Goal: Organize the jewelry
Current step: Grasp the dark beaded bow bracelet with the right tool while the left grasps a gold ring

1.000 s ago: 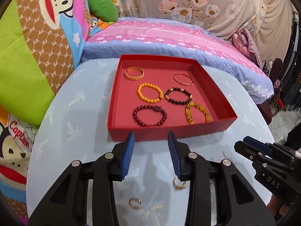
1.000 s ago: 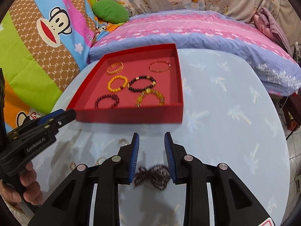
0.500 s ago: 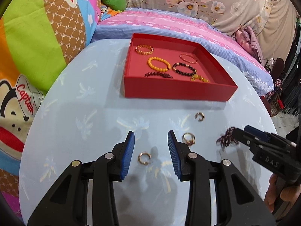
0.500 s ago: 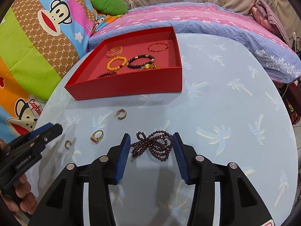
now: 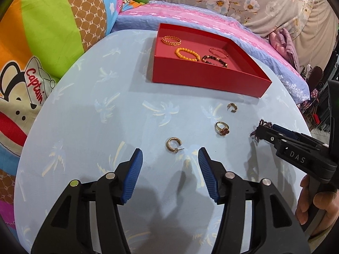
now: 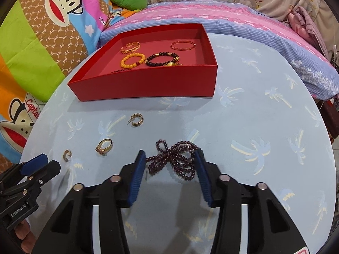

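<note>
A red tray (image 5: 203,78) (image 6: 148,84) at the back of the table holds several bracelets, among them an orange bead one (image 6: 132,60) and a dark bead one (image 6: 162,59). On the table lie a gold hoop earring (image 5: 174,145) (image 6: 67,155), a gold ring (image 5: 221,128) (image 6: 104,147), a second hoop earring (image 5: 232,107) (image 6: 137,119) and a dark purple bead necklace (image 6: 175,158). My left gripper (image 5: 170,157) is open just short of the near earring. My right gripper (image 6: 170,158) is open with the necklace between its fingers.
The round table (image 6: 254,127) has a light blue palm-print cloth. Cartoon-print cushions (image 5: 42,42) lie to the left. A pink and blue striped cushion (image 6: 211,14) lies behind the tray. The table edge curves close on both sides.
Both grippers have drawn back from the tray and dropped toward the table. Both have opened wider. The necklace now lies between the right gripper's fingers, and the earring lies just ahead of the left one.
</note>
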`<state>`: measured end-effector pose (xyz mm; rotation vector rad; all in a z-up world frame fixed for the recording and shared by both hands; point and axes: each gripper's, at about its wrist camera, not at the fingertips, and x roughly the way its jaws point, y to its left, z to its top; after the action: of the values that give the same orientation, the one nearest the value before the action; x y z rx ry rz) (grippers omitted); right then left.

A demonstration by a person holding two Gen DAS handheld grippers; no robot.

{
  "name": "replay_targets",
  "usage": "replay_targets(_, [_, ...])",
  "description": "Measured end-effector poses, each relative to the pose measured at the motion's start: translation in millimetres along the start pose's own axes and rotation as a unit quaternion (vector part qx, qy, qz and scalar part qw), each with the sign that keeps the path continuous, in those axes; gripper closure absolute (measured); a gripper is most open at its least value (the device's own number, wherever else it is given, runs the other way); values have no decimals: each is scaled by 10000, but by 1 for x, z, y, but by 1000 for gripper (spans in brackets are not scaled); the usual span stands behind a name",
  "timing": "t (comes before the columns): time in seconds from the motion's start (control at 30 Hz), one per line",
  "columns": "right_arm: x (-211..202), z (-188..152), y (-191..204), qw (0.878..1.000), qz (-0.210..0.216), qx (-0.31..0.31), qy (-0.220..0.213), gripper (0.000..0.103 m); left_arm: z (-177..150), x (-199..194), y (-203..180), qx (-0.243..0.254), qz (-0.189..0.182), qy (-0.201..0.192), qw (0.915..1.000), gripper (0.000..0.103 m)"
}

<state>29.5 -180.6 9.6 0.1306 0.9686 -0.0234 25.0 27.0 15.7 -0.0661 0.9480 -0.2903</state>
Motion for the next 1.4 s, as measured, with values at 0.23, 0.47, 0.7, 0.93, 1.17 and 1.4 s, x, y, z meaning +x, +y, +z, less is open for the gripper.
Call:
replay_targets(0.23, [-3, -3, -8, 9999, -70, 105, -34, 91, 3, 3, -9, 71, -67, 4, 10000, 51])
replay_targets(0.47, [-9, -8, -13, 9998, 0, 190, -36, 95, 13, 11, -29, 258, -204, -39, 9995, 51])
replay_targets(0.7, [-19, -14, -21, 9995, 98, 314, -43, 97, 19, 23, -51, 471, -366, -2, 9982, 52])
replay_targets(0.93, [-22, -15, -24, 9991, 197, 369, -43, 97, 22, 42, -63, 577, -393, 168, 9974, 63])
replay_targets(1.17, [-21, -14, -27, 9986, 303, 443, -26, 97, 25, 48, -67, 656, -362, 170, 9970, 87])
replay_targets(1.4, [-26, -13, -26, 9983, 363, 443, -77, 97, 24, 43, -66, 646, -423, 188, 9968, 89])
